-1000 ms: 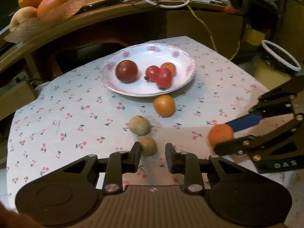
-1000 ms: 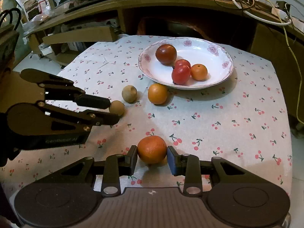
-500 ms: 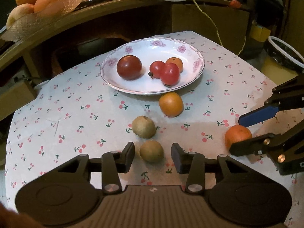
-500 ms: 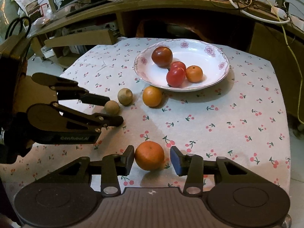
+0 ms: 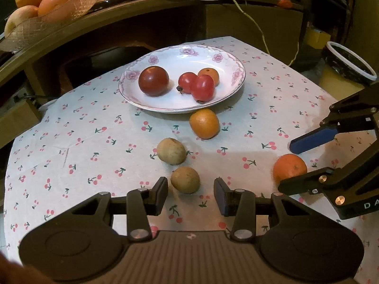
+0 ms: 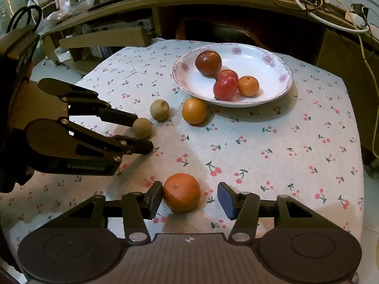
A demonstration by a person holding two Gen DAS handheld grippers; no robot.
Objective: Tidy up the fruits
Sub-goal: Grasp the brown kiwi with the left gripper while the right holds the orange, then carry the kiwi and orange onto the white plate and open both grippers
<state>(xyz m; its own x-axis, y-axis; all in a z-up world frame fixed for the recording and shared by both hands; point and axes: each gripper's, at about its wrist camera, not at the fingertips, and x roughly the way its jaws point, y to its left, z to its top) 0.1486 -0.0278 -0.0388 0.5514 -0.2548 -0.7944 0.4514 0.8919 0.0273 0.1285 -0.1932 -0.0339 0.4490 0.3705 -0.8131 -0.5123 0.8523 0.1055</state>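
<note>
Both tongs stand apart and level with the counter (image 6: 296,142), the left tongs (image 5: 191,193) straddling a brown fruit (image 5: 185,179) and the right tongs (image 6: 190,197) an orange (image 6: 181,192) (neither yet clamped), presumably for transfer to the flowered plate (image 6: 277,71) beyond.

**My two claws, close up**

My black plastic left claw (image 5: 190,195) has a ribbed grey deck, round side discs, silver screws and dark pads. My matching black right claw (image 6: 190,195) wears a blue pad (image 6: 225,197); white lettering marks each housing, legible only in part.
</note>
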